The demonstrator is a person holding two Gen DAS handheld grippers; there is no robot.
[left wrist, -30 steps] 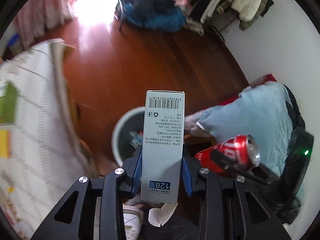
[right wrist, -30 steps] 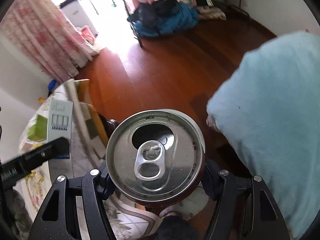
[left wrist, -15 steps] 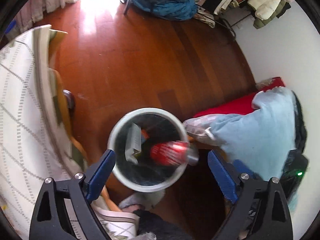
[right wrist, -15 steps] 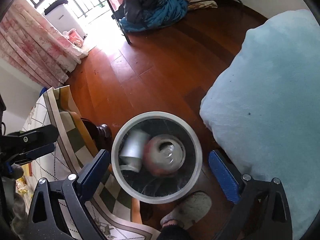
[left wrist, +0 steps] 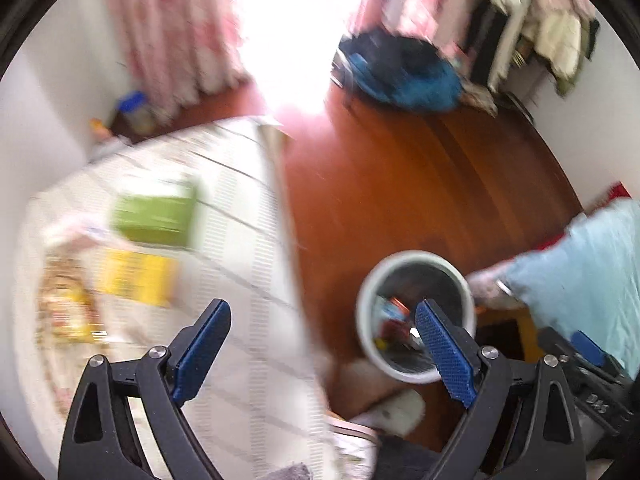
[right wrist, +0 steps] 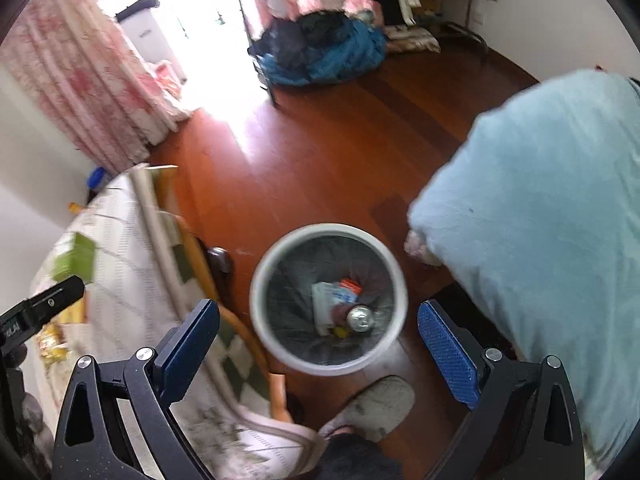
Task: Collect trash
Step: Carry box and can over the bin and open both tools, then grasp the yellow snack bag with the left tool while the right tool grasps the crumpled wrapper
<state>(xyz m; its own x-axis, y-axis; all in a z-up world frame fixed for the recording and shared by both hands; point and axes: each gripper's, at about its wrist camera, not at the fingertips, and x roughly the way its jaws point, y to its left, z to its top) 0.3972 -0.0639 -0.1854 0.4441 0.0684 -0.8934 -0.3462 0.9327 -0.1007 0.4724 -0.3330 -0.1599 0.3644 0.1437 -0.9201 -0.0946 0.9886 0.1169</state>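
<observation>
A white round trash bin (right wrist: 264, 264) stands on the wood floor beside the table. Inside it lie the red can (right wrist: 358, 318), top up, and the grey-white carton (right wrist: 322, 306). My right gripper (right wrist: 318, 340) is open and empty, right above the bin. My left gripper (left wrist: 322, 340) is open and empty, above the table's edge, with the bin (left wrist: 366, 292) to its right. On the table lie a green box (left wrist: 154, 212), a yellow box (left wrist: 136, 278) and a yellow snack wrapper (left wrist: 64, 308), all blurred.
The table (left wrist: 248, 248) has a white patterned cloth. A light blue sleeve (right wrist: 540, 220) fills the right side. A grey slipper (right wrist: 376, 404) is below the bin. A blue pile of clothes (right wrist: 320, 52) lies on the far floor.
Both grippers opened and dropped the carton and the can into the bin. The left gripper has since swung left toward the table; its view is blurred.
</observation>
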